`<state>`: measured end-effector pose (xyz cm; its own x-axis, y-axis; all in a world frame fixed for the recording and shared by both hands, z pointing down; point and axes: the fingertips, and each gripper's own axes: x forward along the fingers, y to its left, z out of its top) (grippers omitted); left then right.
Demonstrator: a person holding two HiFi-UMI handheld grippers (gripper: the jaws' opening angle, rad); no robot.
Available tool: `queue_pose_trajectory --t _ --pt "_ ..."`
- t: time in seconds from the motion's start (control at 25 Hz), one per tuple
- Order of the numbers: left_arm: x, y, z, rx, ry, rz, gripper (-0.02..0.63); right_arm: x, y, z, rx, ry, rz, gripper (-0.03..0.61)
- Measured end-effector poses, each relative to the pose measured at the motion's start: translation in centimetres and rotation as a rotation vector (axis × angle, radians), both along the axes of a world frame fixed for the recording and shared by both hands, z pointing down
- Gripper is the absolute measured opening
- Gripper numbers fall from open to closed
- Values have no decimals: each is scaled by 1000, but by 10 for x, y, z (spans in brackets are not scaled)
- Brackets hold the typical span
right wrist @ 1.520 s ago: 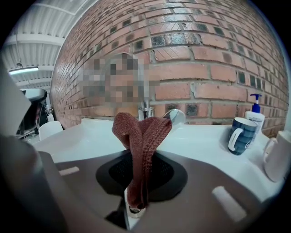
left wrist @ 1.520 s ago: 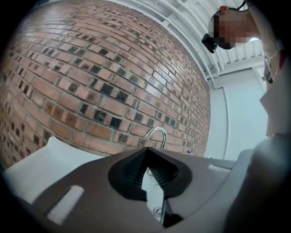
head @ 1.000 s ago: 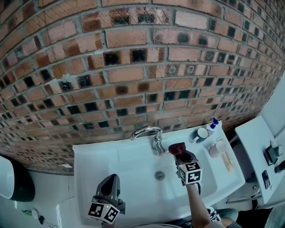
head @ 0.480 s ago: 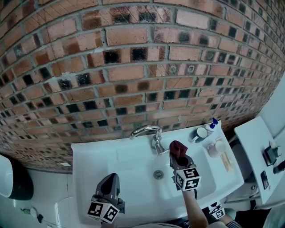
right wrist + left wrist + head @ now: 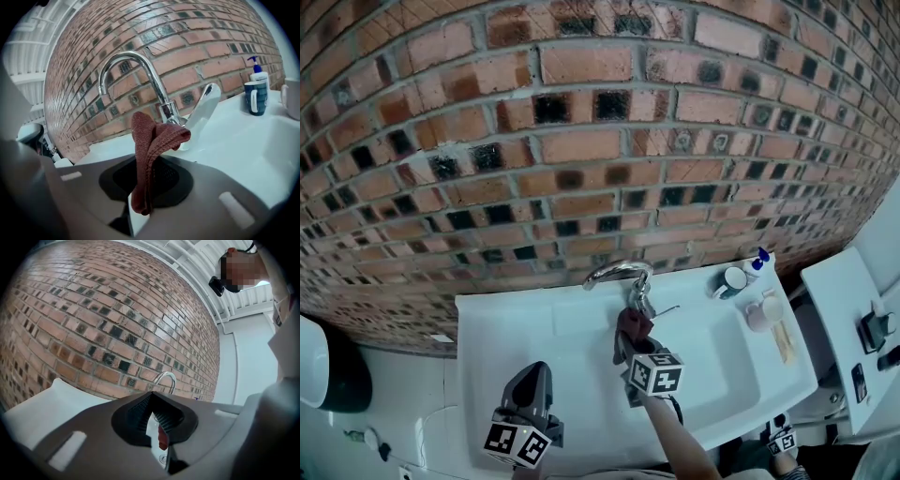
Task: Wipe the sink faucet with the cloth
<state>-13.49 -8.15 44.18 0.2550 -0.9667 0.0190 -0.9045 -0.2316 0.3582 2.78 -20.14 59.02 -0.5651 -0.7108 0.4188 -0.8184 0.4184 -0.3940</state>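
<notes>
Your left gripper [image 5: 532, 380] hangs well short of the faucet [image 5: 619, 272], jaws together on nothing; your right gripper [image 5: 629, 345] pinches the cloth [image 5: 633, 323] just before the faucet's base; wiping seems about to begin; next, press cloth onto chrome and rub.

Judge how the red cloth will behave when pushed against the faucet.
Probably floppy: the cloth folds and droops over the right claw. Likely light, since a narrow pinch holds it. Its coarse weave may grip the faucet.
</notes>
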Motion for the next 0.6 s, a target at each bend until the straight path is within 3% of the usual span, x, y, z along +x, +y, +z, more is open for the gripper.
queue_pose_trajectory --t 0.12,0.6 --pt "-5 -2 2 -3 9 -10 5 -4 -10 -1 0 2 14 54" --pt "-3 -6 6 -9 17 1 5 5 -39 -38 8 -189 107 52"
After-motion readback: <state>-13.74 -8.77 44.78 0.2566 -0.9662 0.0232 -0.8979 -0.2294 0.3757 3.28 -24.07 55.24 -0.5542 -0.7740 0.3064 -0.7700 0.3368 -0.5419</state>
